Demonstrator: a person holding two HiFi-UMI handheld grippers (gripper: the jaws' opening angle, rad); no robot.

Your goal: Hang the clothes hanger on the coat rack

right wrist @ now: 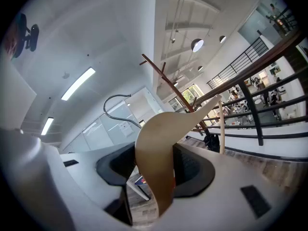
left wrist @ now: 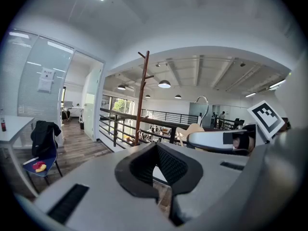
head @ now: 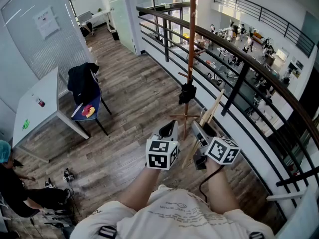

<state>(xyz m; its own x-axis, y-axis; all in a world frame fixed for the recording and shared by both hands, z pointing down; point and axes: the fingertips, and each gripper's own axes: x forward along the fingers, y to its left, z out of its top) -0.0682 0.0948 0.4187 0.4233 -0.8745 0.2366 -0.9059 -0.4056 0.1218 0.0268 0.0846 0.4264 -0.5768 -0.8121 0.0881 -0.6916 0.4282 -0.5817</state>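
The coat rack (head: 191, 44) is a tall brown wooden pole with pegs, standing just inside the railing. It also shows in the left gripper view (left wrist: 141, 100) and the right gripper view (right wrist: 180, 96). My right gripper (head: 198, 128) (right wrist: 155, 163) is shut on a pale wooden clothes hanger (head: 213, 109) (right wrist: 156, 143), a short way in front of the rack's foot. The hanger's metal hook (right wrist: 115, 110) curls to the upper left. My left gripper (head: 169, 127) (left wrist: 155, 150) hangs beside it, shut with nothing in it. From there the hanger (left wrist: 195, 129) shows at the right.
A dark railing (head: 239, 59) runs behind the rack, with an open atrium below it. A black bag (head: 187, 92) hangs on the pole. A chair with a black jacket (head: 84, 91) and a white table (head: 40, 108) stand left. A person (head: 15, 188) crouches at lower left.
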